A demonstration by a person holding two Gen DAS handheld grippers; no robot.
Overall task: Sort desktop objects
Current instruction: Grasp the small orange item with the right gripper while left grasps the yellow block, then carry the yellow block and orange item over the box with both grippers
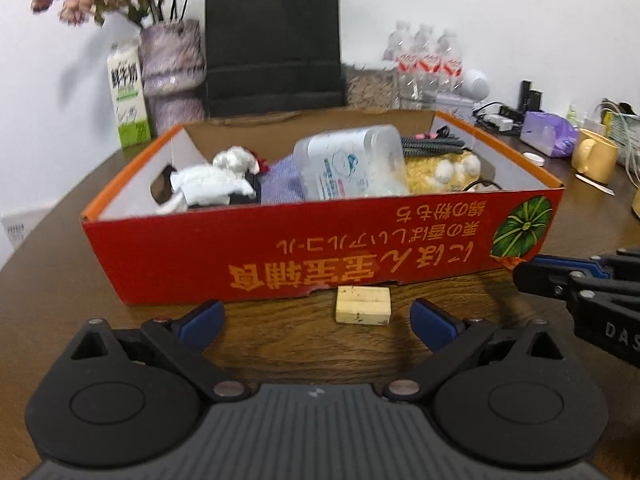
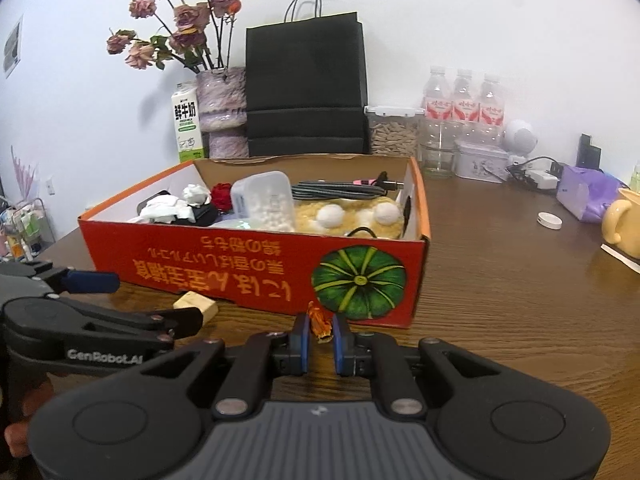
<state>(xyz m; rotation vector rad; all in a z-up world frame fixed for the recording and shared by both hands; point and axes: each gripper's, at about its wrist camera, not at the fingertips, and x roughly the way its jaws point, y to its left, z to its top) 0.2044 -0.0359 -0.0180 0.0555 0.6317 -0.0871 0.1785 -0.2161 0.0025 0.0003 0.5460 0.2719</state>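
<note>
A red cardboard box (image 1: 320, 248) stands on the brown table, holding tissues, a clear plastic container (image 1: 352, 164), a cable and a yellow plush. A small pale wooden block (image 1: 363, 305) lies on the table just before the box. My left gripper (image 1: 316, 322) is open, its blue pads either side of the block and a little short of it. My right gripper (image 2: 320, 336) is shut on a small orange wrapper (image 2: 320, 322) near the box's pumpkin picture (image 2: 358, 282). The block also shows in the right wrist view (image 2: 196, 304).
Behind the box stand a black paper bag (image 2: 306, 88), a vase of dried flowers (image 2: 222, 108), a milk carton (image 2: 187, 124), water bottles (image 2: 464, 104) and a jar. At right are a purple pouch (image 2: 588, 194), a white cap (image 2: 549, 220) and a yellow mug (image 2: 622, 224).
</note>
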